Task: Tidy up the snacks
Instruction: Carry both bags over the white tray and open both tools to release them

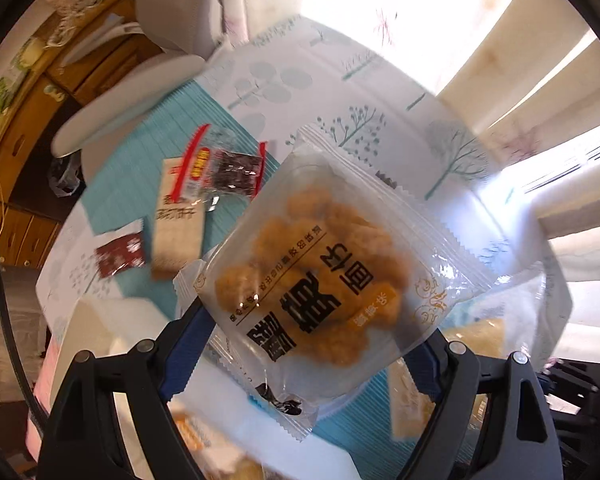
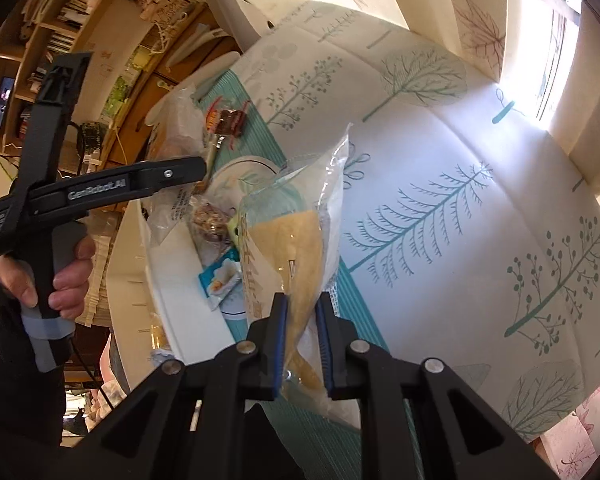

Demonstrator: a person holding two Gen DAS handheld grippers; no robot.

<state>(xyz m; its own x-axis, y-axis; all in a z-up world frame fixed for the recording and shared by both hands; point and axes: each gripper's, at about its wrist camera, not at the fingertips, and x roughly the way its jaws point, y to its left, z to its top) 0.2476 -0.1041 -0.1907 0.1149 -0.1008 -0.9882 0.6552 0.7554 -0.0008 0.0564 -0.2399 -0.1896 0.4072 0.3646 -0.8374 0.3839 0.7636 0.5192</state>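
Observation:
My left gripper [image 1: 308, 344] is shut on a clear packet of golden fried snack pieces with black lettering [image 1: 320, 264], held above the table. My right gripper [image 2: 302, 320] is shut on a clear packet with a yellow cake slab [image 2: 296, 256], held upright over the table's teal mat. The left gripper's black body [image 2: 100, 188], in a hand, shows at the left of the right wrist view. Loose snacks lie on the mat: a red-and-clear packet [image 1: 224, 168], a white biscuit packet [image 1: 178, 224] and a small dark red packet [image 1: 120, 254].
A white tray [image 2: 180, 280] holds several small snack packets. A tablecloth with a tree print [image 2: 440, 200] covers the table, with a teal mat [image 1: 140, 160] on it. Wooden drawers [image 1: 28, 128] and shelves stand behind. A bright window [image 2: 556, 40] is at the right.

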